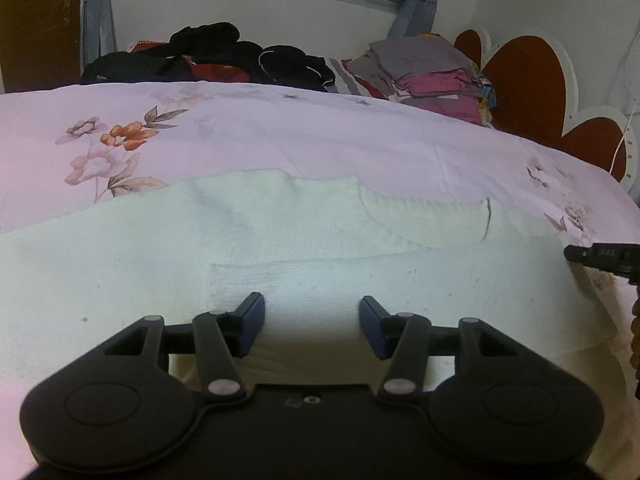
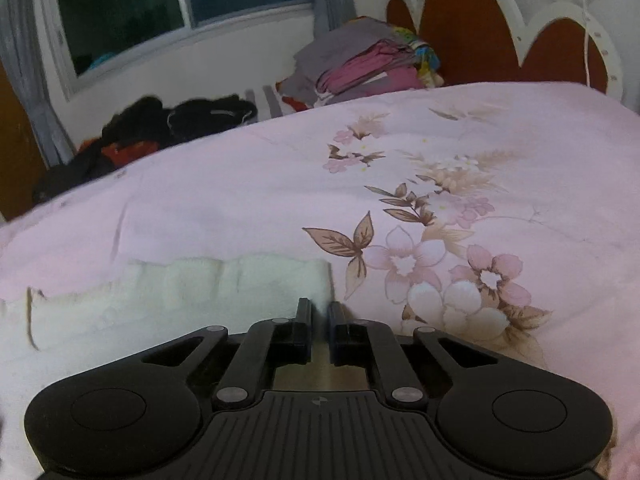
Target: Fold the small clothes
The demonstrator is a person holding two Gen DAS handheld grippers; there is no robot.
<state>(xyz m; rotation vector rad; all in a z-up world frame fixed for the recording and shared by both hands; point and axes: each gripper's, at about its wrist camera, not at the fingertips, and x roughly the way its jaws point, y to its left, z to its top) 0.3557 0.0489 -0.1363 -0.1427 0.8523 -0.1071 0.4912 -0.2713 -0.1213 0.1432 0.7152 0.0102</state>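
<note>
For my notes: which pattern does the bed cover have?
Pale pink bed cover printed with flowers and leaves; clearest in the right wrist view.

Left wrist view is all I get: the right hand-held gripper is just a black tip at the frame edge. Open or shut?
Observer: Shut. The right hand-held gripper has its jaws nearly meeting at the end edge of the white knit sweater; whether cloth is pinched is unclear.
Operator: What lies just past that edge?
Observer: Pink bedspread, with a large printed flower cluster right of the fingertips.
</note>
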